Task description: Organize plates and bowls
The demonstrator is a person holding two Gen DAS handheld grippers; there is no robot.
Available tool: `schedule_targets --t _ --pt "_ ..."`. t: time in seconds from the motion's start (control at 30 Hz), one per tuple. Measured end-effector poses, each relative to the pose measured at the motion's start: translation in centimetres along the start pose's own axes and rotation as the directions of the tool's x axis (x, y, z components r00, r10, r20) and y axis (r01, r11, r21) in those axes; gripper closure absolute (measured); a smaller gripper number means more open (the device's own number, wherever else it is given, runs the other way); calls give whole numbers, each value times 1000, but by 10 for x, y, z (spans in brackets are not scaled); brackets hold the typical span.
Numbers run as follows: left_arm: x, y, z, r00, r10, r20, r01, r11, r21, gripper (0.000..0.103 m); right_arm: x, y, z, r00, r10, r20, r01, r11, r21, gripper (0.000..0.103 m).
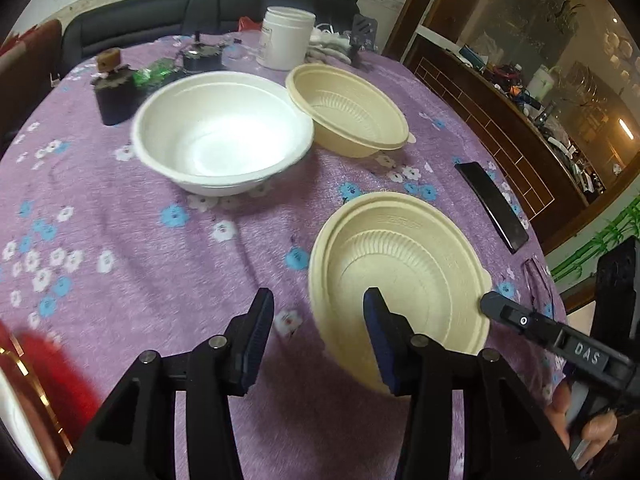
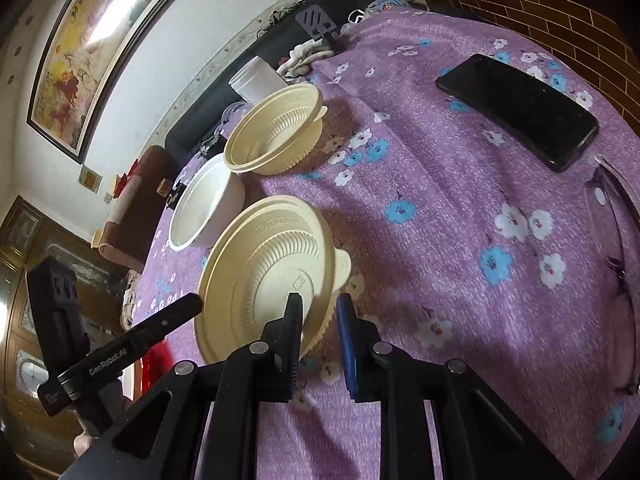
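Note:
A near cream ribbed bowl (image 1: 400, 264) (image 2: 268, 272) sits on the purple flowered tablecloth (image 1: 168, 248). A second cream bowl (image 1: 348, 112) (image 2: 276, 128) and a white bowl (image 1: 222, 132) (image 2: 204, 204) stand farther back. My left gripper (image 1: 318, 312) is open; its right finger reaches over the near bowl's front rim, its left finger outside it. My right gripper (image 2: 318, 312) is open with the near bowl's rim between its fingers, not clamped. The right gripper's finger also shows in the left wrist view (image 1: 520, 320).
A black phone (image 1: 492, 206) (image 2: 520, 110) lies to the right. A white jar (image 1: 286, 38) (image 2: 256, 78), dark small items (image 1: 114, 92), a cloth (image 1: 328, 42) and a black stand (image 1: 362, 36) sit at the back. Glasses (image 2: 616, 264) lie near the right edge. A cabinet (image 1: 520, 80) stands right.

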State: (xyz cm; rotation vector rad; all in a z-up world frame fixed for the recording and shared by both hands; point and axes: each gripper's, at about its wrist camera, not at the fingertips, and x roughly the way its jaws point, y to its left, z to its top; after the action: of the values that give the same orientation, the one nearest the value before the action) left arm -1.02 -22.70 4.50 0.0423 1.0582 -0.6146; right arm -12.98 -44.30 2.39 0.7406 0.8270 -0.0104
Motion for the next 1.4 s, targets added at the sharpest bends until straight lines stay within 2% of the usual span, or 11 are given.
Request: schedule_targets --t 0.03,0.07,0.1,0.3,0.57,0.67,0.77,0.83,1.03,1.27,1.4 --pt "4 -4 0 1000 14 -3 -14 1000 11 69 3 2 0 1000 -8 0 8 1000 -12 84" --pt "6 -8 -2 999 34 -3 -34 999 23 89 4 3 0 1000 -7 -1 7 1000 -19 86" --pt "6 -11 -4 999 50 1 -50 998 34 90 3 3 -1 1000 -7 0 7 1000 -20 87" --pt "-35 -16 -29 991 109 83 -115 990 79 89 -13 22 -13 1000 17 -8 -17 997 -70 87" --pt "-82 20 -99 978 189 93 -194 980 50 86 -17 69 -63 989 77 -124 -105 966 -235 87" --pt "-74 30 -113 974 207 93 -210 977 23 84 -7 83 -78 994 12 -111 -48 944 -326 86" --pt "-71 29 -114 963 227 145 -233 972 26 79 0 91 -88 997 -68 -23 54 922 -384 85" --pt "-69 26 -113 955 241 170 -251 967 36 73 1 94 -92 991 -127 40 132 898 -419 85" --pt "-58 17 -112 951 234 200 -248 968 45 73 7 101 -96 967 -210 147 255 850 -462 85" --pt "-55 5 -119 930 276 245 -301 951 71 74 6 107 -107 950 -245 193 310 820 -482 88" --pt "-54 8 -118 929 276 246 -297 953 55 77 4 106 -109 949 -245 197 311 820 -480 88"
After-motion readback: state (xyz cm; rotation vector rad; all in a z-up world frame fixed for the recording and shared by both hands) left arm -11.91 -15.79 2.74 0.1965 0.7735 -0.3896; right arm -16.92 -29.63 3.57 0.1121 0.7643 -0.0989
